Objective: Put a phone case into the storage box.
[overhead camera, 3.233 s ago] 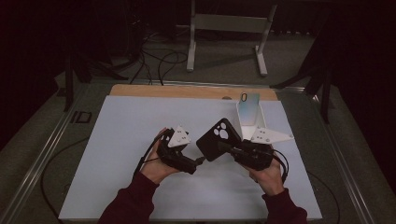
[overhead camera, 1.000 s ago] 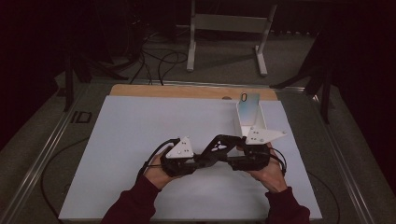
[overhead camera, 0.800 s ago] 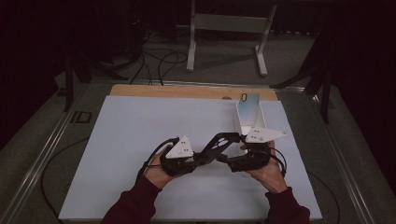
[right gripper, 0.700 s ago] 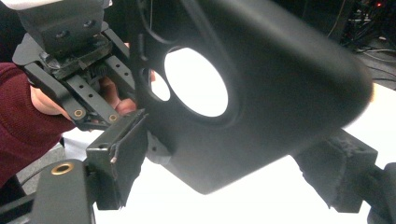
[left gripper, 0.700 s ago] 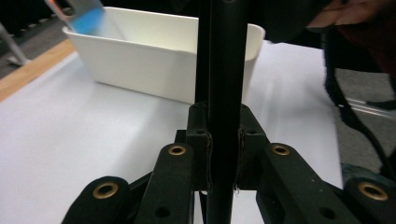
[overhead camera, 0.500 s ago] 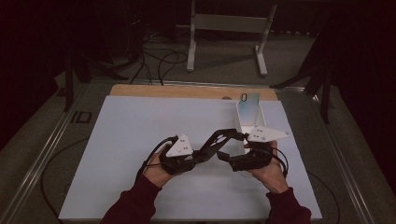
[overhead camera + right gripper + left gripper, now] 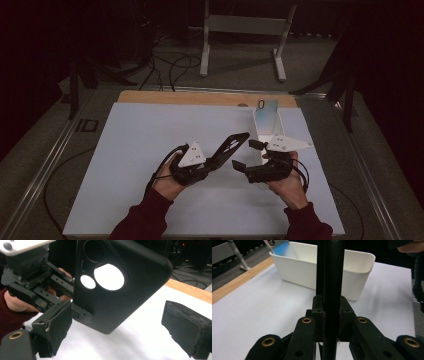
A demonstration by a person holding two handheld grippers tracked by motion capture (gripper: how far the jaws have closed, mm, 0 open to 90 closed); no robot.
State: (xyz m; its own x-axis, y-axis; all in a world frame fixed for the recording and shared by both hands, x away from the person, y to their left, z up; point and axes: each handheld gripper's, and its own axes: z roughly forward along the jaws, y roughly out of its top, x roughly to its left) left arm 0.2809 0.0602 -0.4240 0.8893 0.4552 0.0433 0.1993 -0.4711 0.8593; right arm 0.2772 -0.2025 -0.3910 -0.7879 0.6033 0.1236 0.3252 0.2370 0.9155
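A person holds a gripper in each hand over a white mat (image 7: 150,150). A second ago both grippers met on a black phone case (image 7: 229,146); since then the right gripper (image 7: 243,156) has just been opening, and its jaws now stand wide apart with nothing pressed between them. In the right gripper view the case (image 7: 120,290) sits just beyond the left pad (image 7: 58,326), seemingly clear of both pads. The left gripper (image 7: 207,165) stays clamped on the case, its jaws close together on the thin edge, which rises as a dark bar (image 7: 330,290) up the middle of the left gripper view.

This looks like a handover: the case now rests with the left hand alone, leaving the right free to regrip or move off.

The case hangs in the air above the mat, between the two hands. Its long axis runs from the left gripper up and away toward the white bin (image 7: 265,135) at the far right; the camera-cutout end points that way, tilted upward
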